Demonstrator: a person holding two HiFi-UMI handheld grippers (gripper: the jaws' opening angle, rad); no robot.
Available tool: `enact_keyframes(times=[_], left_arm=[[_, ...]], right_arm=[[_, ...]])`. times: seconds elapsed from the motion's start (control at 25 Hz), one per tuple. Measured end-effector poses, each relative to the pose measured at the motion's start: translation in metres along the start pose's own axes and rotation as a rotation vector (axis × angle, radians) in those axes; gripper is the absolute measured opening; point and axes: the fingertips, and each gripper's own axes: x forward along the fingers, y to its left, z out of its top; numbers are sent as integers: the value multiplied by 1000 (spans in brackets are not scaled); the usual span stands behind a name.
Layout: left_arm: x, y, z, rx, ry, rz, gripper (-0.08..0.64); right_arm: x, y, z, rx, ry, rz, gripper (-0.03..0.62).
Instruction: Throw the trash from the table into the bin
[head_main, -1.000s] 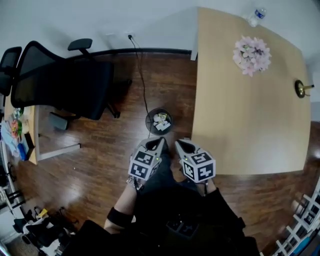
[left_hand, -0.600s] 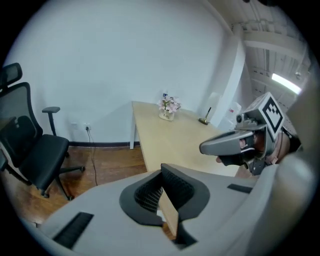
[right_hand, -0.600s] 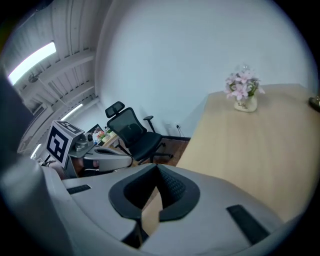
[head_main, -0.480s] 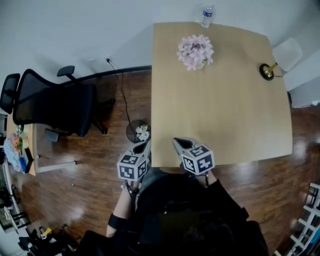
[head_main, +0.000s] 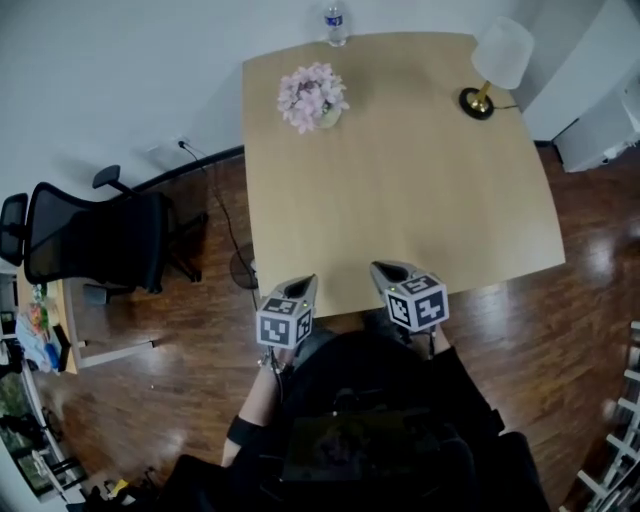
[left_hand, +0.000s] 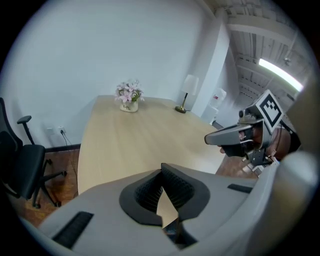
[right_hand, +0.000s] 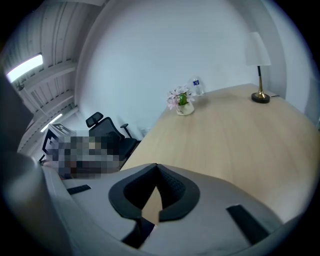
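side by side and apart, two hand-held grippers are held out ahead of the person's dark-clad torso (head_main: 370, 420), both pointing forward and angled downward. the left gripper (head_main: 302, 284) has its jaws closed tip to tip with nothing between them, and the left marker cube (head_main: 284, 325) faces up toward the head camera. the right gripper (head_main: 386, 270) is roughly level with it, jaws likewise together and empty, with the right marker cube (head_main: 419, 304) tipped slightly outward. the bare left forearm (head_main: 256, 398) runs back to a dark band (head_main: 240, 432). the right forearm is mostly hidden behind its gripper. in the left gripper view, the right hand (left_hand: 256, 142) grips behind the right gripper.
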Motion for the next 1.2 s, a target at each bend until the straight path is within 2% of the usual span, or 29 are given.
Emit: enact_keyframes(times=[0.16,0.52,1.2], left_arm=[[-4,-11,0,2,11,4,0],[-3,-18,4,51,31,-10,0],[-6,-3,8,45,36,-11,0]], right_arm=[[-20,-11,-11,20,23,-16,8],[-18,-22,-12,-16,49,-79,8],[-8,-20,-5,-34,70,-92,3]])
